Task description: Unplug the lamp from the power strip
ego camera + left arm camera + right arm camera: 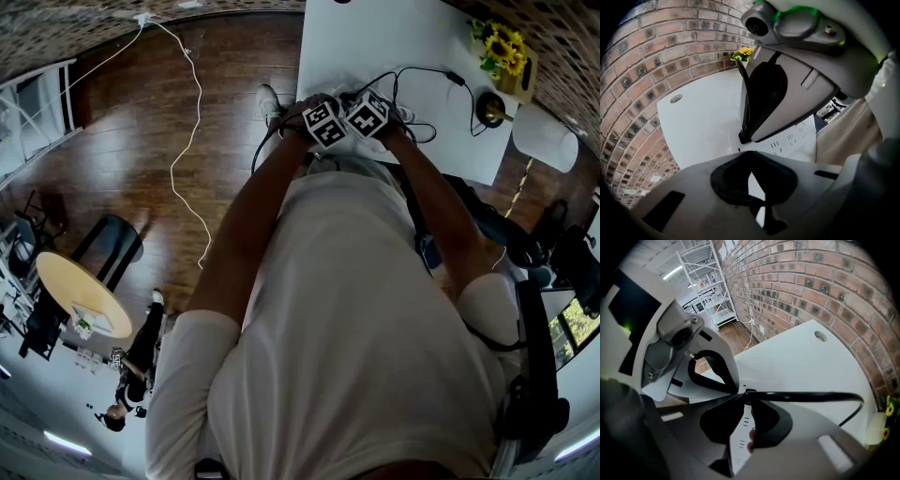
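Right claw [745,414] gripped the black plug [759,422] in the power strip [737,442]; left claw [753,180], clenched, hovered over it. A skewed pull could lift the power strip or strain the cord [806,397].

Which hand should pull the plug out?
Right. Its fingers are clamped on the black plug in the power strip; the left gripper is at the strip, not the plug.

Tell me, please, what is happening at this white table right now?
A person leans over the white table with a gripper in each hand. The right gripper has its jaws closed on the black plug of a black cable, seemingly seated in the white plastic power strip. The left gripper sits beside it over the strip, jaws together. The plug is not yet out.
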Demonstrator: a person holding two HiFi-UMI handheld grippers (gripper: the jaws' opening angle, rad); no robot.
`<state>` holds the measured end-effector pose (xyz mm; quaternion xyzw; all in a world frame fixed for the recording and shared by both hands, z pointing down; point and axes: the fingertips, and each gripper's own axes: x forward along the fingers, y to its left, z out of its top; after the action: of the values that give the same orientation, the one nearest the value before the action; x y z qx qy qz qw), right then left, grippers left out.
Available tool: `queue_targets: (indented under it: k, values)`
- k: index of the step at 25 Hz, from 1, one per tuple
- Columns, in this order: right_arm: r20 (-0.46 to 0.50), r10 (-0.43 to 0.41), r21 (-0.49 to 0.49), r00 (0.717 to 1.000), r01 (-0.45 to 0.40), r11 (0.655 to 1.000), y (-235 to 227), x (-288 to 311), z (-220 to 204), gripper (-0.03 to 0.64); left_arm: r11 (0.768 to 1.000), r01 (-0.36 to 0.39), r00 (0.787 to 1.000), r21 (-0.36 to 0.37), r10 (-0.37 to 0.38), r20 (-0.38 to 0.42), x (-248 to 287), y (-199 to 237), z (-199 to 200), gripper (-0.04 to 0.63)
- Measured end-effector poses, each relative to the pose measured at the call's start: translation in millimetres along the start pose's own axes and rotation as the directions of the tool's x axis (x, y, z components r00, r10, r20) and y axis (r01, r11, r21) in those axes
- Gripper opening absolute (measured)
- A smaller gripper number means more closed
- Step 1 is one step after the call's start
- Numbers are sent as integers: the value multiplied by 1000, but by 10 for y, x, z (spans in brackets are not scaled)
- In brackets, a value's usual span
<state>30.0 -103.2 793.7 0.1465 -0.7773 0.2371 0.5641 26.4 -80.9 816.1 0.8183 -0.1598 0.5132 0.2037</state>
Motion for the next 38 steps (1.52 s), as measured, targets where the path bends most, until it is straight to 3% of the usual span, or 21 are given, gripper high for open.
queue_targets:
  k: [6,15,23,30,33,36,38]
  values:
    - [14,1,25,1000,-1,1000,19,-31,-57,49,1000,25,1000,-13,-25,-2,3,-38,11,5]
    - [-21,29,37,999,-28,999,50,-47,-125,52,999,21,999,49,-19,-31,12,-130,14,9]
    - [23,8,62,1000,-9,998,77,-88,-171,54,1000,28,999,15,-28,-16,35,-142,24,9]
    - [-111,65,-16,992,-67,998,135,-79,-237,54,996,35,999,85,-32,-39,32,-216,-10,9]
    - [-50,68,20,996,-67,998,103,-96,-225,52,997,41,997,68,-36,-64,35,-206,-16,9]
    - [68,93,134,993,-101,986,101,-81,-256,52,997,46,996,54,-42,-76,54,-217,5,9]
    - [69,46,123,997,-55,991,81,-76,-271,48,997,48,996,59,-44,-72,60,-229,14,9]
